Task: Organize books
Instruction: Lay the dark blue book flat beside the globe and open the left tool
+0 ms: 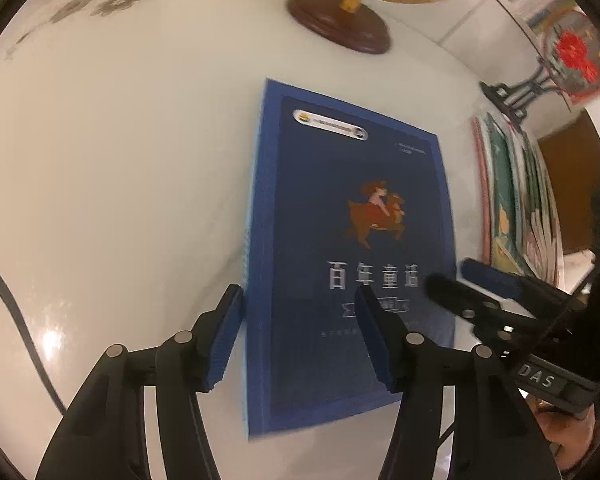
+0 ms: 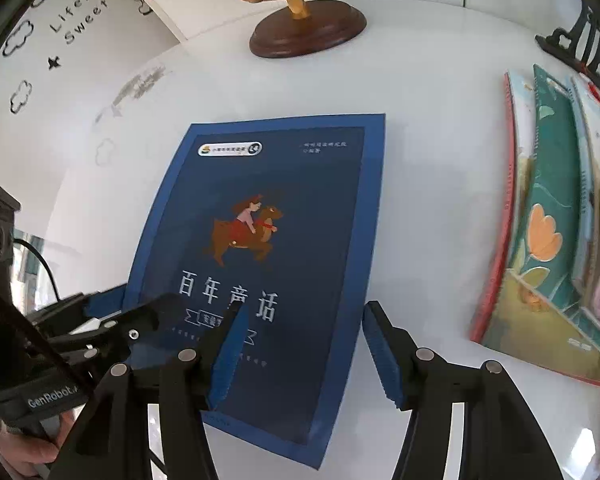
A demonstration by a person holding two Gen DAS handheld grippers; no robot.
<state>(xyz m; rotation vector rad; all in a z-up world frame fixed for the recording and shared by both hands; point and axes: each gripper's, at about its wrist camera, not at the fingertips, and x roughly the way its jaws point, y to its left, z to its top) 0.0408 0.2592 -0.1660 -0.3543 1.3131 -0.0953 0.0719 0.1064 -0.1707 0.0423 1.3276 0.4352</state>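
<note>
A dark blue book (image 1: 340,240) with a girl riding a brown animal on its cover lies flat on the white table (image 1: 120,180). My left gripper (image 1: 298,292) hangs over the book's near left part. One pad sits beside the left edge and the other stands above the cover, and neither presses on the book. My right gripper (image 2: 306,306) straddles the right edge of the book (image 2: 268,220) the same way, one finger over the cover and one just off it. Each gripper shows in the other's view, the right gripper (image 1: 456,278) and the left gripper (image 2: 144,298).
Several picture books (image 2: 552,220) lean in a row at the right against a black bookend (image 2: 580,48). A globe on a round wooden base (image 2: 308,28) stands behind the blue book. A black cable (image 1: 12,300) crosses the table at the left. A hand shows at the lower left (image 2: 20,448).
</note>
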